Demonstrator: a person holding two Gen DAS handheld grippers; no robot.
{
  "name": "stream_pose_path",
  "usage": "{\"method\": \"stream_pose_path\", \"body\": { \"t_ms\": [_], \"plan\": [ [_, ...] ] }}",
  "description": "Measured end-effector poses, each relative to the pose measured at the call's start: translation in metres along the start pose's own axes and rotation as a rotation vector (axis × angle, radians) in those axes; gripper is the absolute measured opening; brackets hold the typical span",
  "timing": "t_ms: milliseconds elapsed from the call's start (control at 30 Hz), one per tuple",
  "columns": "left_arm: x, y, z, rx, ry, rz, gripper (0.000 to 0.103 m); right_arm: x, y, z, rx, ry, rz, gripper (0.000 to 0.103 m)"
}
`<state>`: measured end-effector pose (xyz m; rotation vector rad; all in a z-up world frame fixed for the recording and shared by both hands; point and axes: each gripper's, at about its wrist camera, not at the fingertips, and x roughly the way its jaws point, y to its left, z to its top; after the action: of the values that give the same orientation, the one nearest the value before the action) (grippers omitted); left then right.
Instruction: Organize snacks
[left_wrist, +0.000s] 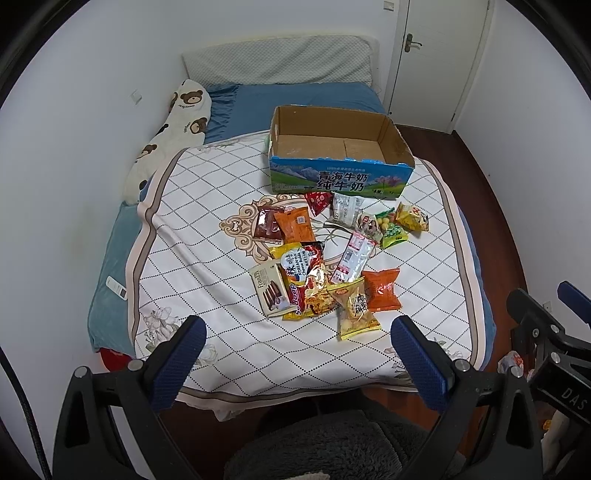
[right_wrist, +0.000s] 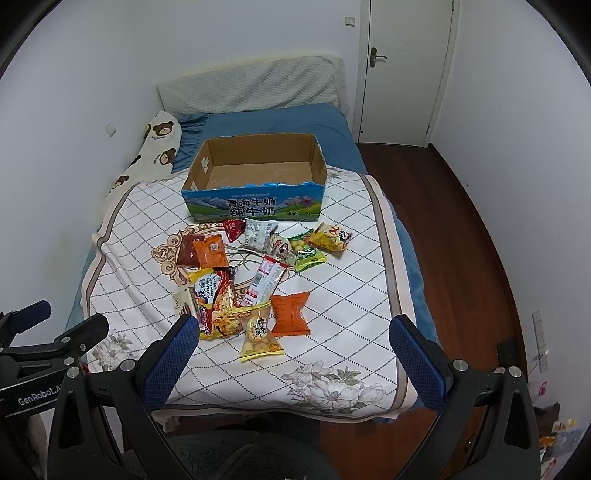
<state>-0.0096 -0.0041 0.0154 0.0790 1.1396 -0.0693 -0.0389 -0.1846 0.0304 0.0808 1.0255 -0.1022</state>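
Observation:
Several snack packets lie loose on the white quilted bedspread (left_wrist: 207, 206), among them an orange packet (left_wrist: 382, 290), a yellow packet (left_wrist: 354, 306), a biscuit box (left_wrist: 269, 290) and a green packet (left_wrist: 393, 232). Behind them stands an empty cardboard milk box (left_wrist: 397, 138) with a blue printed front. My left gripper (left_wrist: 297, 332) hovers open over the bed's near edge, nothing between its fingers. In the right wrist view the same pile shows, with the orange packet (right_wrist: 290, 314), yellow packet (right_wrist: 260, 336) and box (right_wrist: 255, 206). My right gripper (right_wrist: 293, 330) is open and empty too.
A bear-print pillow (left_wrist: 173, 129) lies along the left wall, and a white remote (left_wrist: 116, 288) rests on the blue blanket at the bed's left side. A closed white door (right_wrist: 406, 70) stands at the back right. Dark wood floor (right_wrist: 461, 229) runs along the bed's right.

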Motion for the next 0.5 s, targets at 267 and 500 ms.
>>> {"method": "stream_pose_path", "body": {
  "t_ms": [267, 500],
  "plan": [
    [0.000, 0.008, -0.009, -0.009, 0.007, 0.000, 0.102, 0.002, 0.000, -0.003, -0.001, 0.009, 0.011, 0.103],
    [0.000, 0.012, -0.012, -0.014, 0.011, -0.001, 0.102, 0.002, 0.002, -0.005, -0.002, 0.012, 0.024, 0.103]
  ]
}}
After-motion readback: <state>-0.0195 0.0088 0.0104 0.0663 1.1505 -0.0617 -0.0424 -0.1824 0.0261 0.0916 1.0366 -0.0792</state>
